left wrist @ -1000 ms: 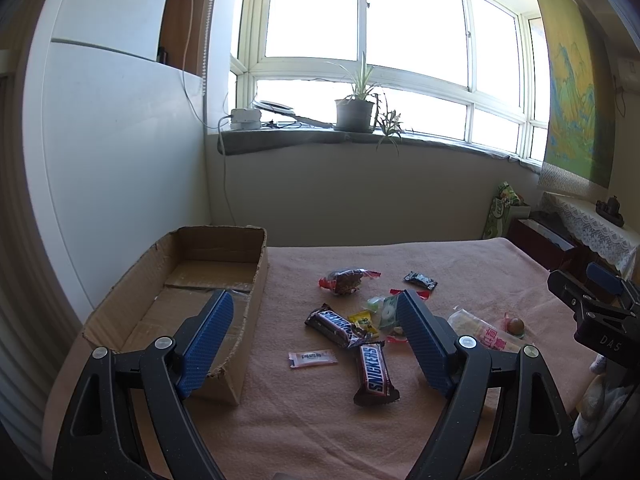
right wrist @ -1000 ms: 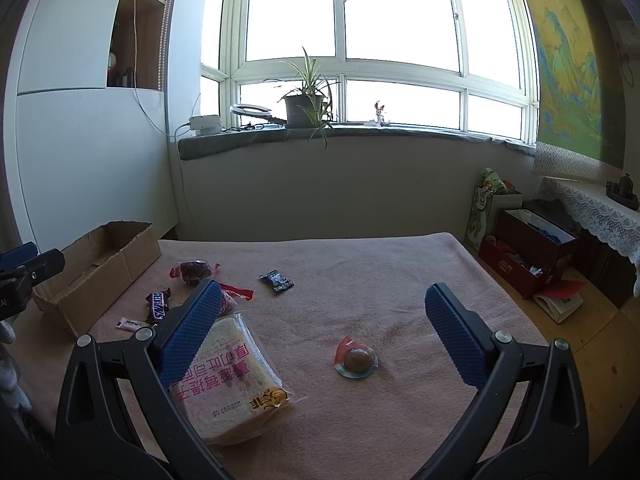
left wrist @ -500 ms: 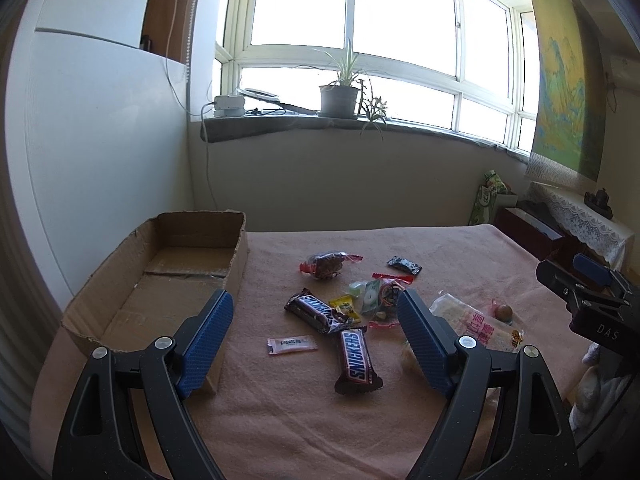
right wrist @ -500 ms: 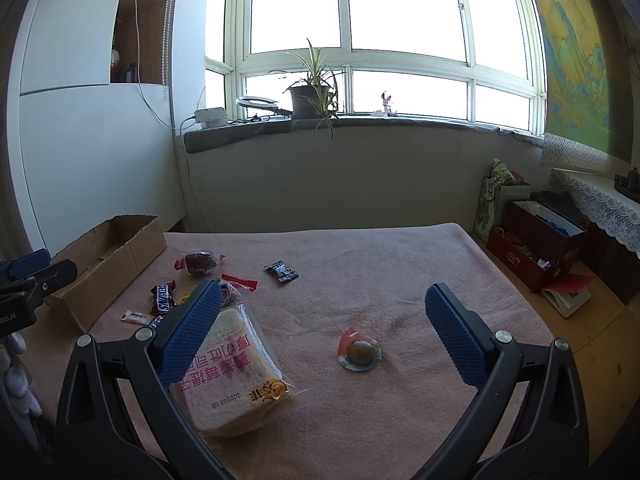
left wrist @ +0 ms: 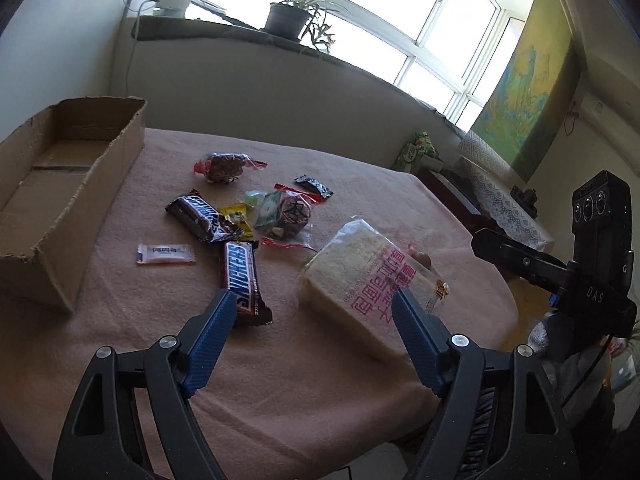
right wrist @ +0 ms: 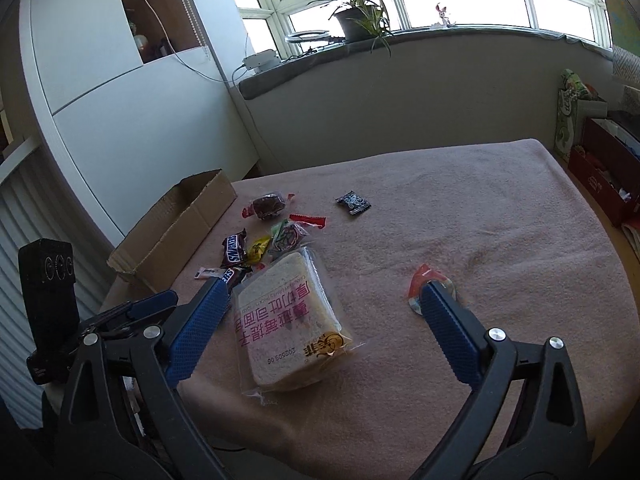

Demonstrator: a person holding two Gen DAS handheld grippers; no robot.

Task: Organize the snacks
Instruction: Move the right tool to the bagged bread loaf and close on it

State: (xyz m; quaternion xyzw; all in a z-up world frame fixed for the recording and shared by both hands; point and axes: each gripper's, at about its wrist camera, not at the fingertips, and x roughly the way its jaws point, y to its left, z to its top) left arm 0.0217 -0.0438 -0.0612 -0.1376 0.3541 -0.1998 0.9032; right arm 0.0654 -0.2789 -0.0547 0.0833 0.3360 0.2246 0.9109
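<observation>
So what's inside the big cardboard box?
The cardboard box looks bare inside: only its brown floor and a seam show. No snacks are in it. The near corner of the floor, behind the front wall, is hidden, so that corner can't be checked.

From my left wrist view, the cardboard box (left wrist: 60,184) runs off the left edge, so I can't see its near end. The yellow packet (left wrist: 237,218) is partly tucked under the upper Snickers bar (left wrist: 198,216), and its print is too small for me to read. The round sweet (left wrist: 421,258) peeks out from behind the bagged bread (left wrist: 360,276). In my right wrist view, that sweet's wrapper (right wrist: 424,278) is half covered by the blue pad (right wrist: 448,332) of the right hand-held gripper, and the lower Snickers bar (right wrist: 236,275) is mostly hidden behind the bread and the other pad.
</observation>
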